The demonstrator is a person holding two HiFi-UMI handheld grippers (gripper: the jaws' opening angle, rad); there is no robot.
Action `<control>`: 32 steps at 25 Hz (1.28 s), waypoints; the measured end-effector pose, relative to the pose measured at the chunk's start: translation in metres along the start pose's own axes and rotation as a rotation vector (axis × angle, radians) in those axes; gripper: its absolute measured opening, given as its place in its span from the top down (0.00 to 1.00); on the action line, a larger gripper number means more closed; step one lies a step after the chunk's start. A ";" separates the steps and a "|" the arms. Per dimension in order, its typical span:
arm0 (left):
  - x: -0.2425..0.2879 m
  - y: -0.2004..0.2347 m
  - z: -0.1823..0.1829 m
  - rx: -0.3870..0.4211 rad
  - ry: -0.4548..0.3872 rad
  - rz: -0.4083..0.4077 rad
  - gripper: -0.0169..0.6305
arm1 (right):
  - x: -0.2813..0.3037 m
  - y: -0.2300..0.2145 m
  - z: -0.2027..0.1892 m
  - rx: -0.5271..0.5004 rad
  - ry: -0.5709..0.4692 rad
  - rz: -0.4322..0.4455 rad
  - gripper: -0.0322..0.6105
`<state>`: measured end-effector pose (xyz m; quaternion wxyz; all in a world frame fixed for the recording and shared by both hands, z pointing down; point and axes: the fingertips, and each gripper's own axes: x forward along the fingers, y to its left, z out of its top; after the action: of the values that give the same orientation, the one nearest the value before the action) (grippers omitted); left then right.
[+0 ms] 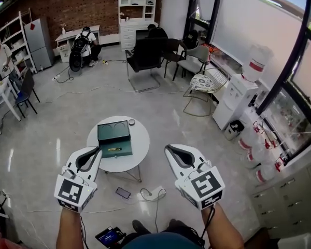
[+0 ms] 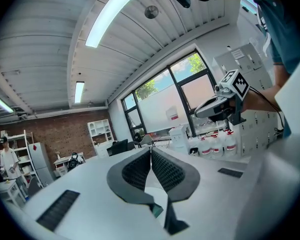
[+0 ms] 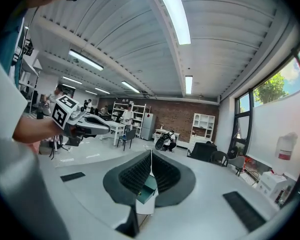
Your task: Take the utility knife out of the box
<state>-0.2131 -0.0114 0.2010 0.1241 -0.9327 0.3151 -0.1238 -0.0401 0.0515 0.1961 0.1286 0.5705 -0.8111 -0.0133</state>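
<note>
Approach step: left tongs [image 1: 98,150] and right tongs [image 1: 168,148] both pressed together, empty. Next, spread one over the open dark-green box [image 1: 114,137] mid round white counter [image 1: 140,144]

The left gripper [image 1: 97,150] hangs over the round counter's [image 1: 141,148] rim at 8 o'clock. The right gripper [image 1: 167,148] is clear of the rim at 4 o'clock, with open air between. The green box [image 1: 115,148] sits left of centre and is open from above. Its opened lid [image 1: 113,130] takes up the 12 o'clock side. A small round container [image 1: 131,122] stands at 1 o'clock. The counter's right half is bare.
</note>
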 end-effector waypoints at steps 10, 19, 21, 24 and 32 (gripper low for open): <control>0.003 0.032 -0.018 -0.017 -0.022 0.012 0.93 | 0.041 -0.002 0.004 -0.009 0.001 0.020 0.89; 0.033 0.065 -0.037 -0.025 0.057 0.121 0.93 | 0.117 -0.032 -0.002 0.003 -0.023 0.157 0.89; 0.050 0.069 -0.036 -0.016 0.080 0.146 0.93 | 0.134 -0.047 -0.003 0.001 -0.032 0.198 0.89; 0.076 0.074 -0.035 -0.012 0.106 0.187 0.93 | 0.160 -0.070 -0.005 -0.002 -0.037 0.261 0.89; 0.139 0.104 -0.042 -0.030 0.200 0.303 0.93 | 0.237 -0.123 -0.011 -0.009 -0.058 0.398 0.89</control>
<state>-0.1771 -0.1842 0.2297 0.0953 -0.8593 0.4648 -0.1913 0.0005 -0.2099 0.2316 0.1079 0.3975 -0.9112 -0.0077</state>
